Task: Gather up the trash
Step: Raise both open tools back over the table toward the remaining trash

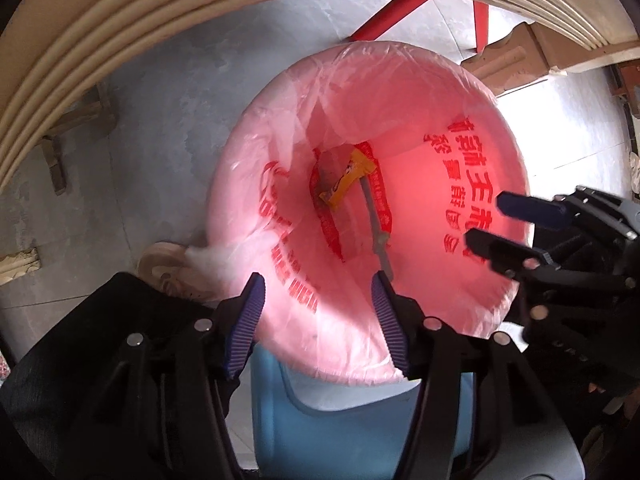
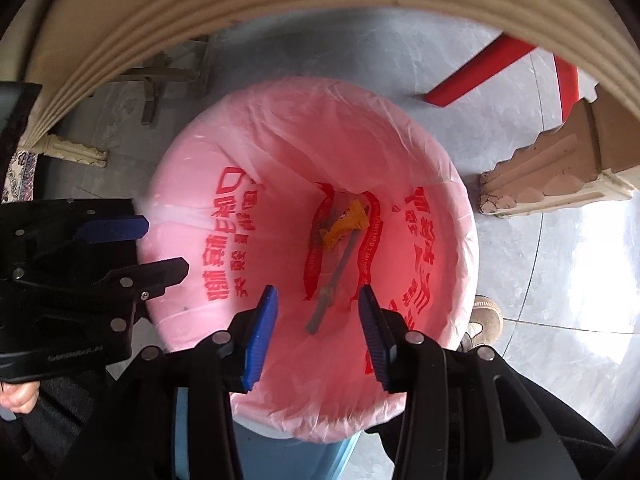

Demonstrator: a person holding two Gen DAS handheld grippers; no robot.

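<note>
My left tool (image 1: 318, 312) spread, nothing between pads, hanging over pink bag (image 1: 432, 184) lining blue bin (image 1: 328, 428). My right tool (image 2: 318, 328) also spread, empty, above same bag. Trash at bag bottom: yellow wrapper (image 2: 344, 224), grey stick (image 2: 330, 296) lying beside it. Desk edge (image 2: 240, 12) curves overhead. Red chair legs (image 2: 476, 76) and carved desk foot (image 2: 552, 176) on grey floor (image 1: 160, 120) just beyond bin. Shoe (image 2: 486, 318) beside bin.

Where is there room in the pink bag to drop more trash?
The pink bag is mostly bare along its sloping sides. Only the bottom middle is crowded, with a yellow wrapper and a grey stick. Both grippers hang open over the near rim.
</note>
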